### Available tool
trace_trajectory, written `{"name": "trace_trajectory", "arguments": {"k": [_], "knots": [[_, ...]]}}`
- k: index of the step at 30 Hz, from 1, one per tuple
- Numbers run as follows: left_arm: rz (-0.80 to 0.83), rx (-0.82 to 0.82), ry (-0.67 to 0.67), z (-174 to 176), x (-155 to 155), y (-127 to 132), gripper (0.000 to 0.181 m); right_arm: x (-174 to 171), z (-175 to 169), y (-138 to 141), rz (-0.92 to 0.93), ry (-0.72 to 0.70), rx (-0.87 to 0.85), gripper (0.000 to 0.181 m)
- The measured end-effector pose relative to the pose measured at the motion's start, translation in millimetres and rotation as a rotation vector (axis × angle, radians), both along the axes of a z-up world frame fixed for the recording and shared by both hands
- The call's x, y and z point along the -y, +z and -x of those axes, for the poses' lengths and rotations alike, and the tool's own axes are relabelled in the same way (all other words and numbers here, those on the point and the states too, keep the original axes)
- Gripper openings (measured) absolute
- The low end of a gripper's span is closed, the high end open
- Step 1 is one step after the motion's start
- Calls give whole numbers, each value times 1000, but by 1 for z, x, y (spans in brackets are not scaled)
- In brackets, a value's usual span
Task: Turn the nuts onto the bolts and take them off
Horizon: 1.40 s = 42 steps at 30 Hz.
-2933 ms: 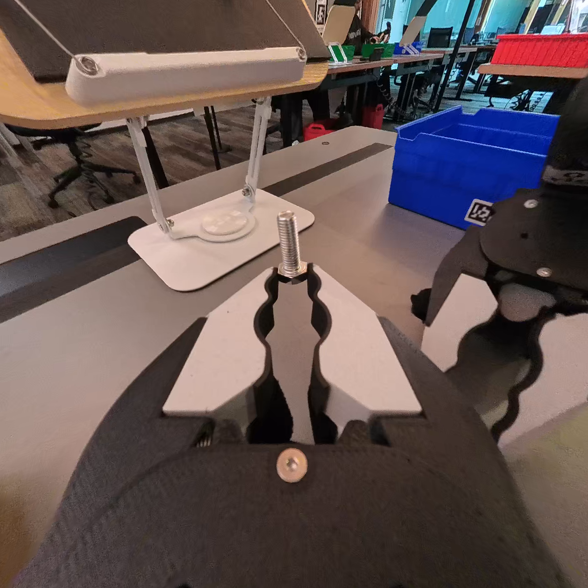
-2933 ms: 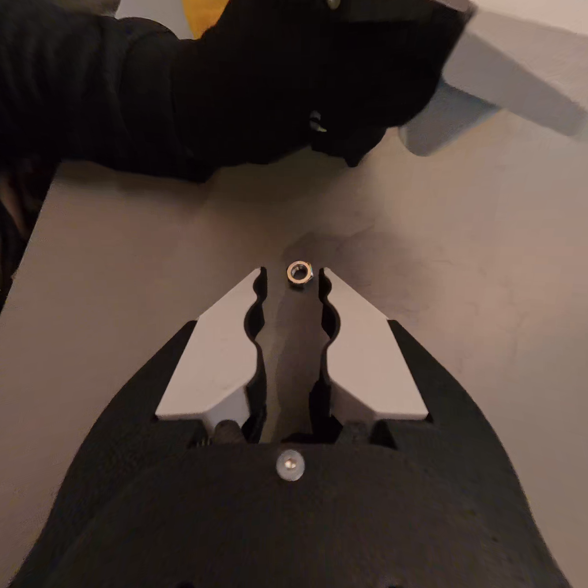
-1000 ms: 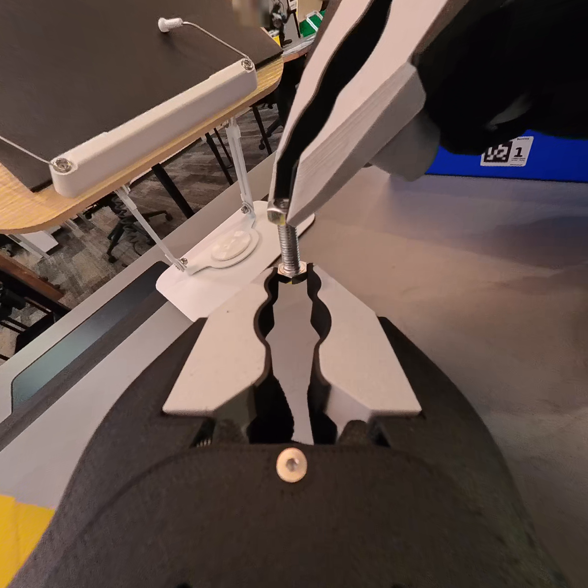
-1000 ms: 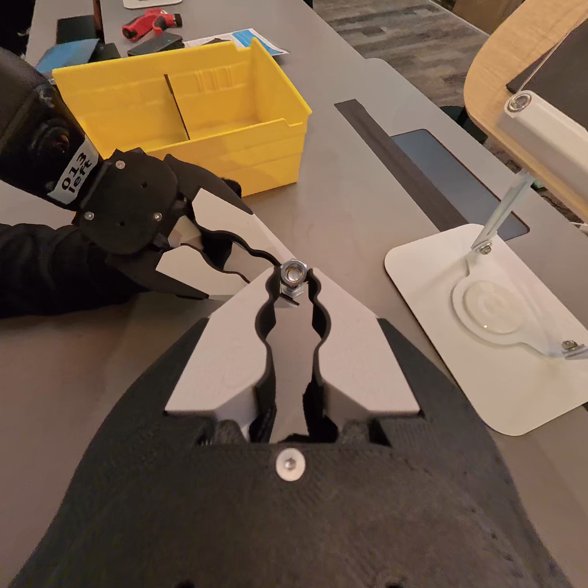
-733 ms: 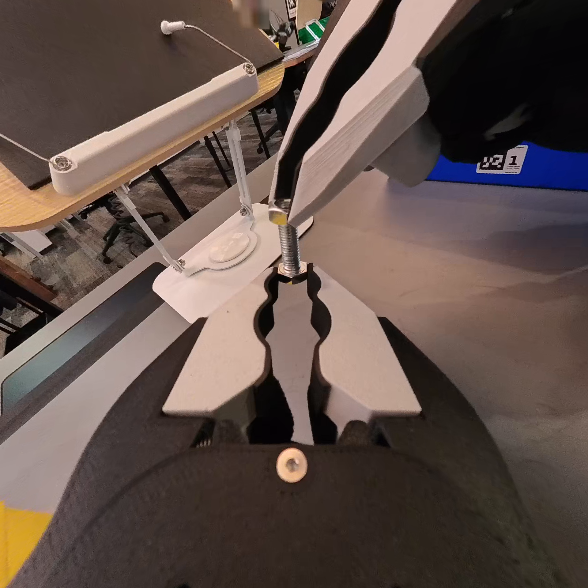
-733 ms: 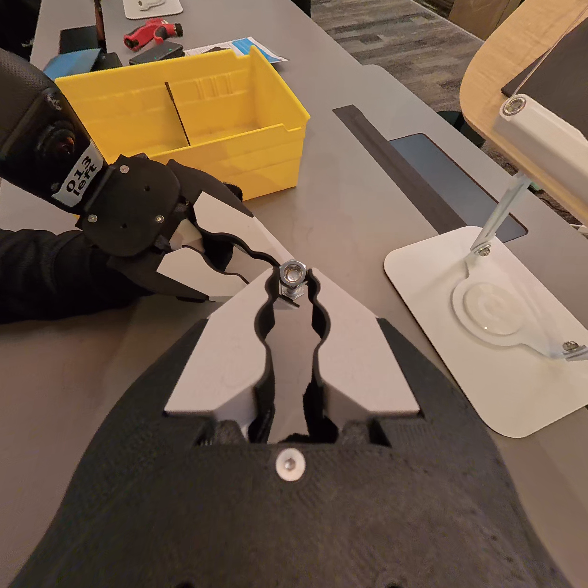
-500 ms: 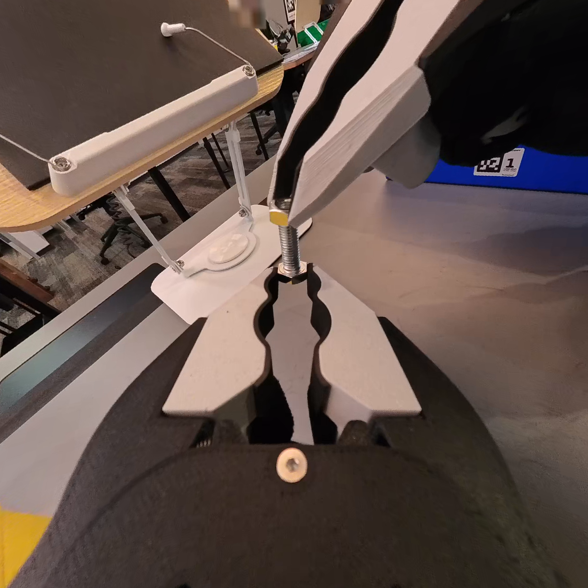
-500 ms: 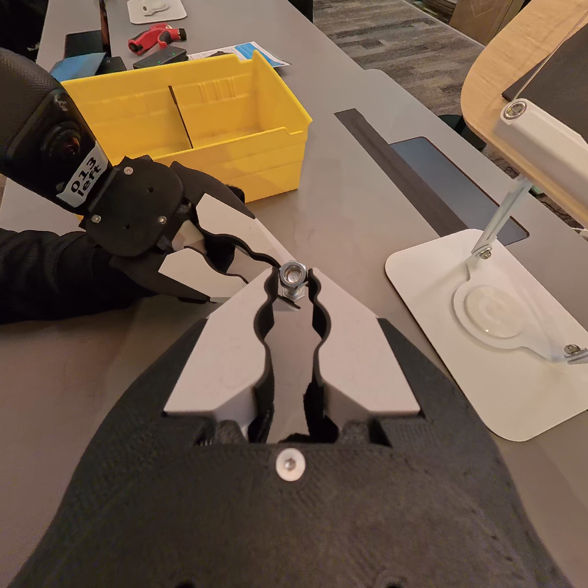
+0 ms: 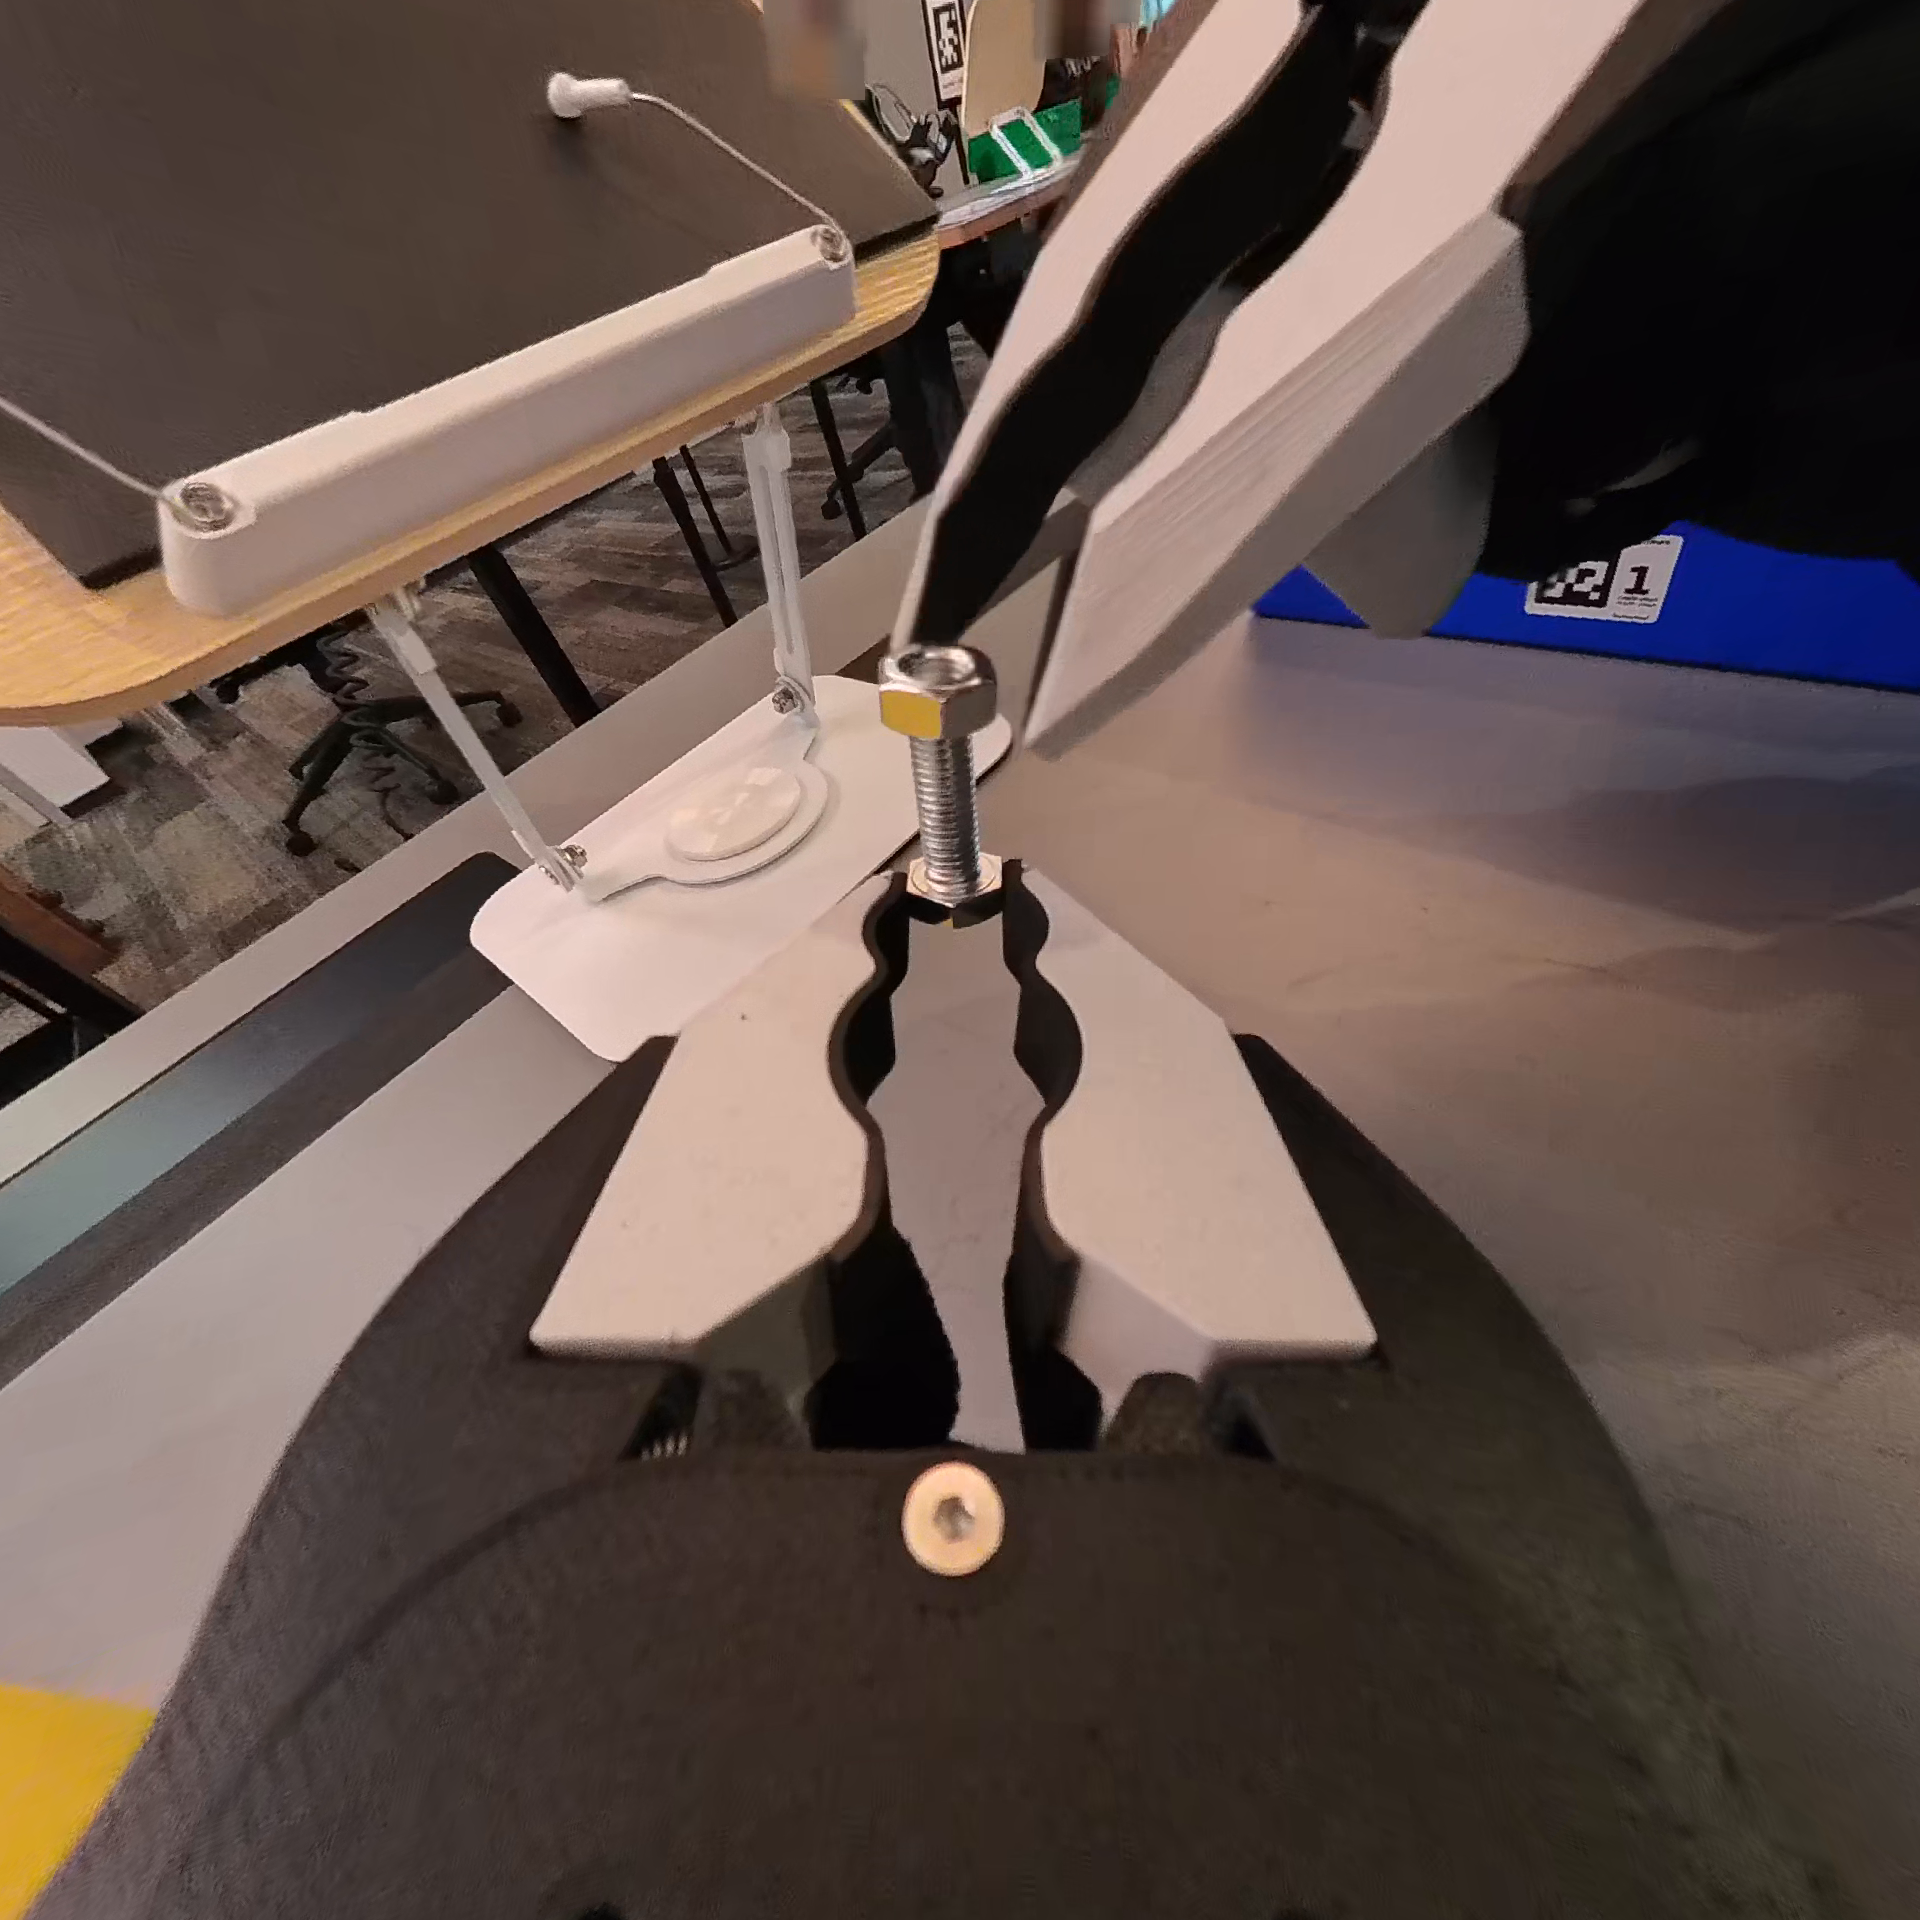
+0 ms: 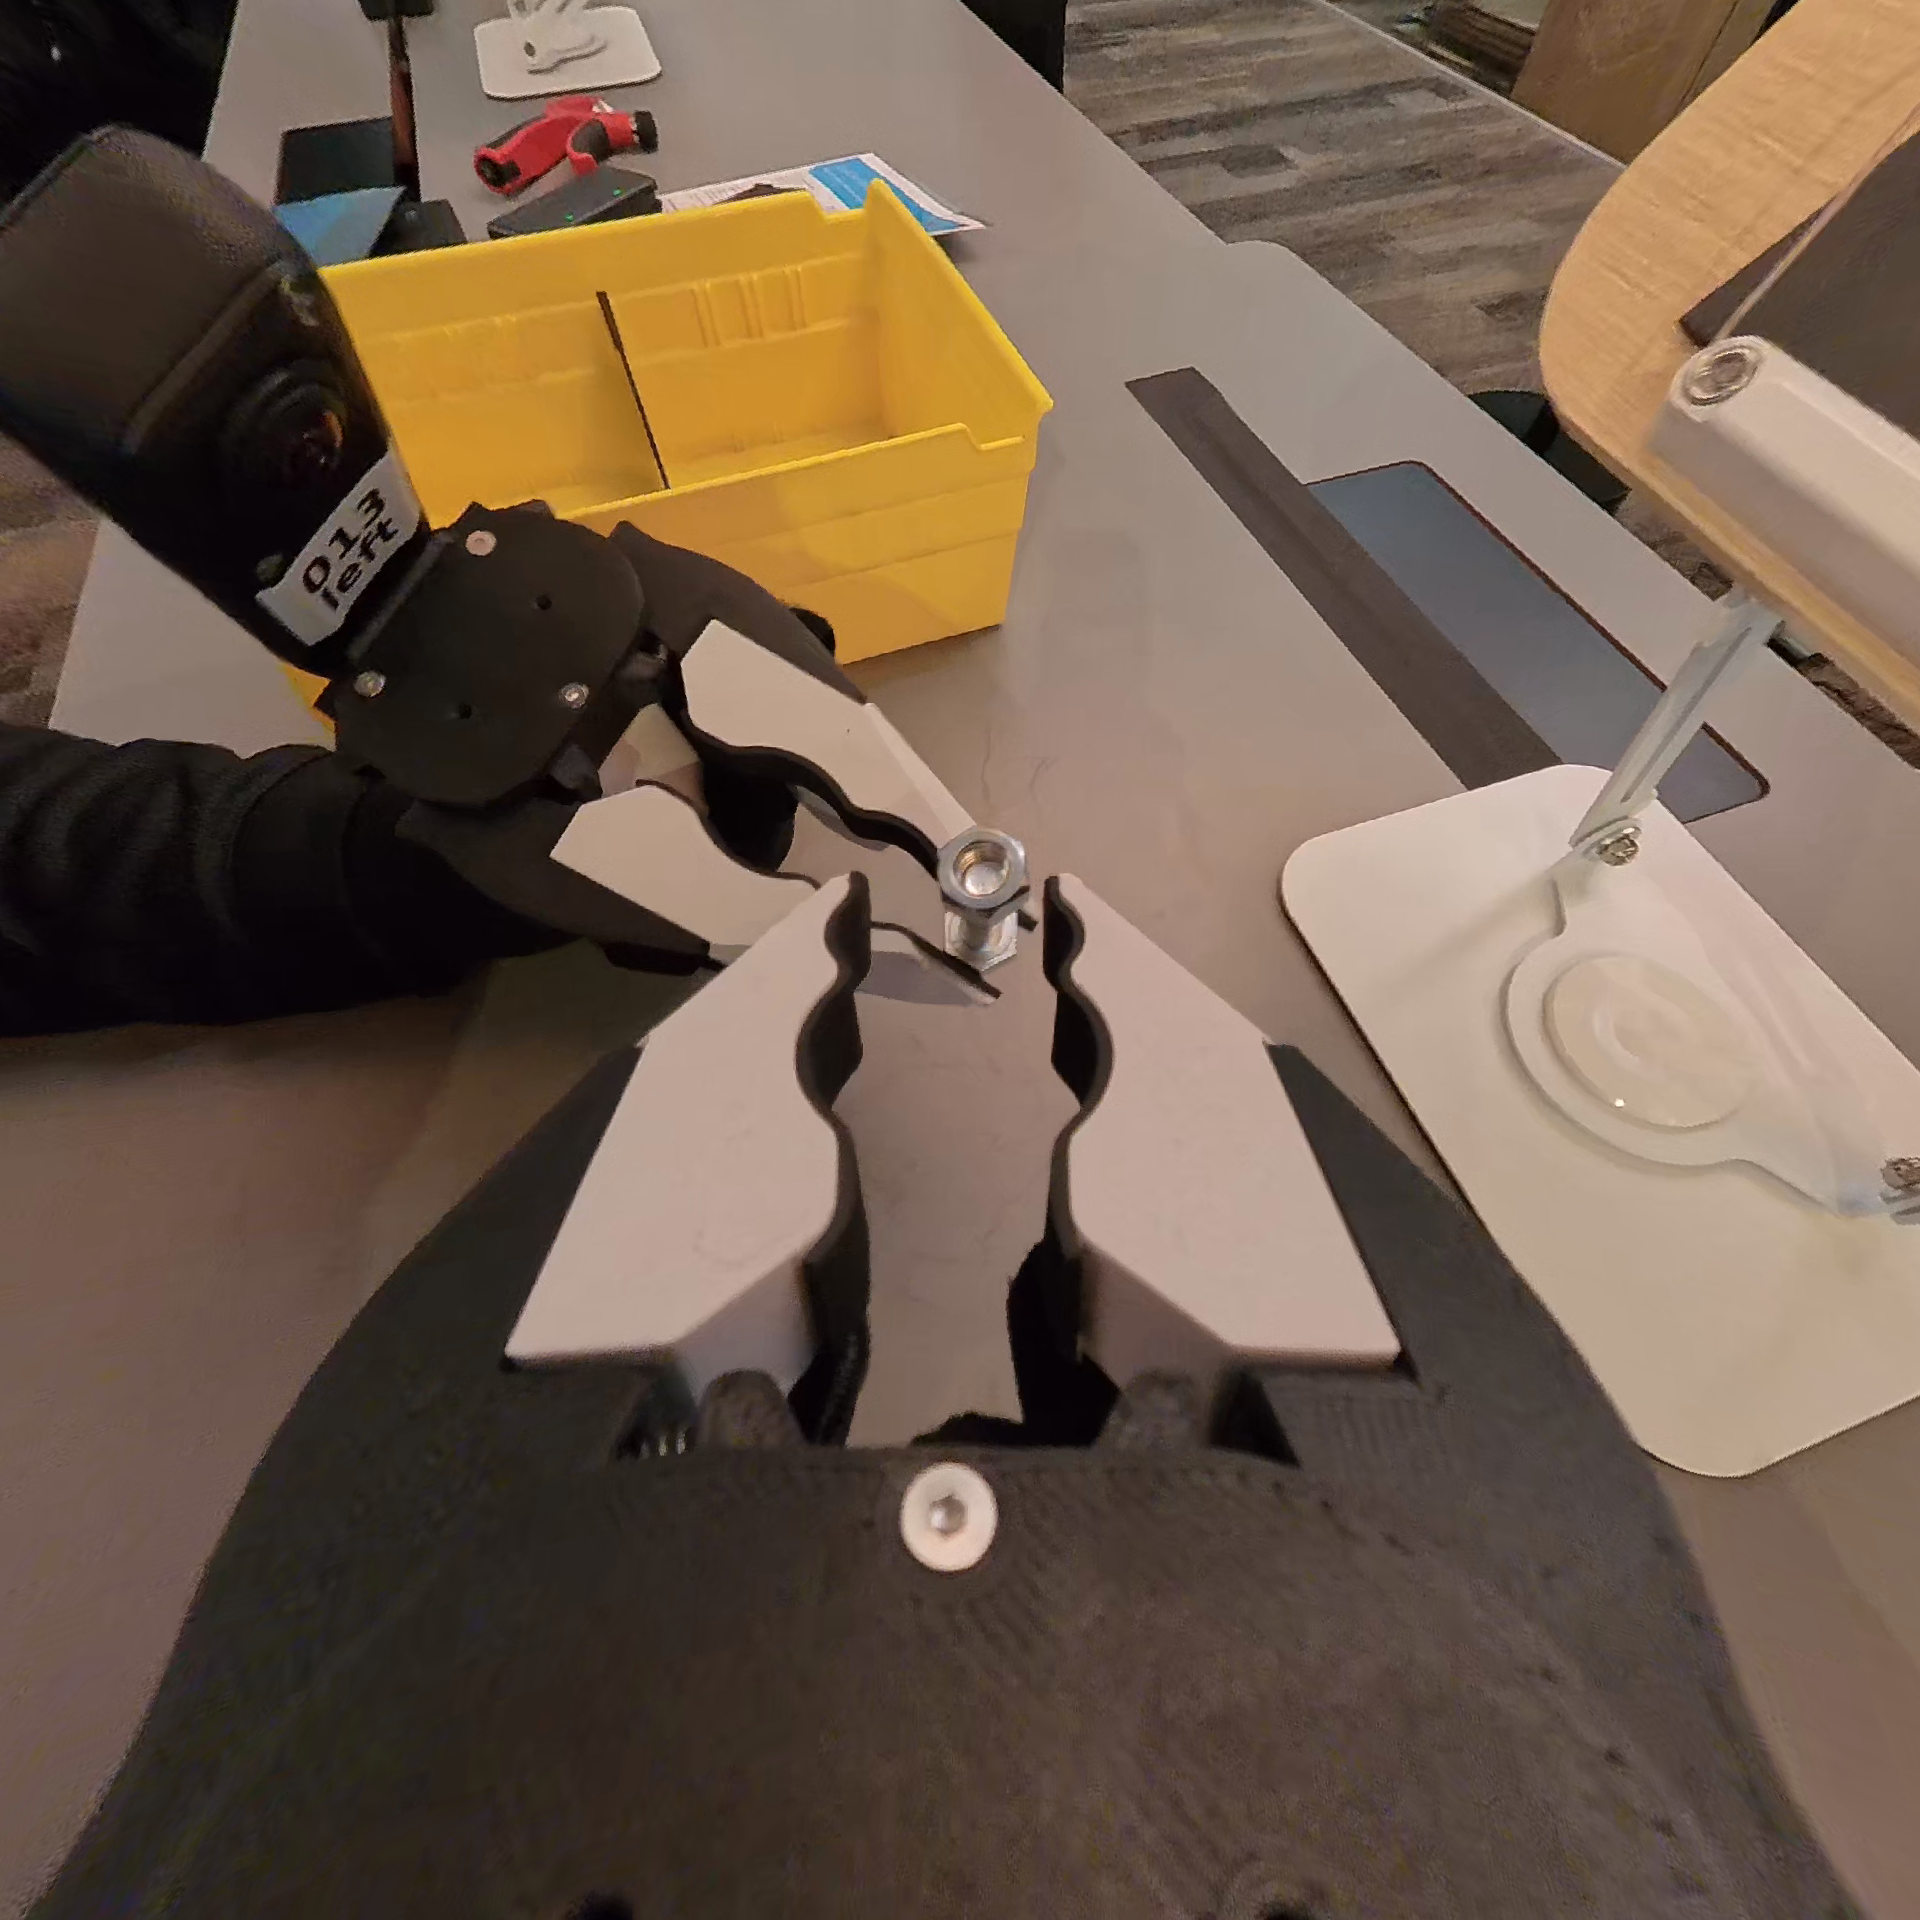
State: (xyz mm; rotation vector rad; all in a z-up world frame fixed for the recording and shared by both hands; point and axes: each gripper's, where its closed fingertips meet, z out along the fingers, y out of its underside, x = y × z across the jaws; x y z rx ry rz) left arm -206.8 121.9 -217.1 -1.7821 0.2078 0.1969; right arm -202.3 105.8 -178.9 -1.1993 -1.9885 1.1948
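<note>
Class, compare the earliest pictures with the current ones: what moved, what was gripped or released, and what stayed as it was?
The right gripper picked the nut off the table, carried it to the tip of the bolt, then opened: its fingers now stand apart around the nut, which sits there ungripped. The left gripper stays shut on the bolt's head, holding it upright.

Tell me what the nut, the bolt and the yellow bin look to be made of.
Nut: bright plated steel, seemingly; its flats reflect like mirrors.
Bolt: same silvery metal, with shiny cut threads.
Yellow bin: moulded plastic, apparently; uniform glossy colour, thin walls, ribbed inside.
</note>
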Motion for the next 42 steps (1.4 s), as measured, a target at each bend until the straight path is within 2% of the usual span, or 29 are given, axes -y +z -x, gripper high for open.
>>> {"name": "trace_trajectory", "arguments": {"k": [7,16,18,20,23,26,29,30,32,33,34,37,38,41,42], "knots": [[-6,27,1,3,1,0,15,2,-2,-4,-22,13,9,27],[2,30,-1,2,0,-2,15,5,0,-1,-35,12,-17,36],[3,32,3,3,1,-2,16,5,-2,-4,-47,15,-3,28],[-2,41,4,4,1,-1,15,7,-7,-6,-46,43,20,11],[3,39,3,4,1,-2,15,2,-5,-3,-41,15,11,19],[8,34,-1,3,0,-3,15,1,-1,1,-47,-6,-26,34],[10,36,0,3,0,-3,15,6,-1,-1,-58,14,-25,38],[13,37,1,3,0,-4,16,6,-2,-2,-60,15,-17,35],[12,40,2,4,1,-4,16,6,-6,-6,-47,30,22,13],[13,41,2,4,1,-4,16,5,-8,-6,-33,37,31,12],[15,41,2,4,0,-4,16,3,-8,-5,-21,30,27,15],[18,39,-1,3,0,-5,16,-4,-2,0,-31,-17,-16,40],[20,38,-2,3,0,-6,16,-3,-1,1,-36,-14,-30,43],[20,40,-1,3,0,-6,16,4,-1,-6,-40,16,-4,47],[20,41,0,4,0,-6,16,6,-3,-8,-41,28,10,40]]}}
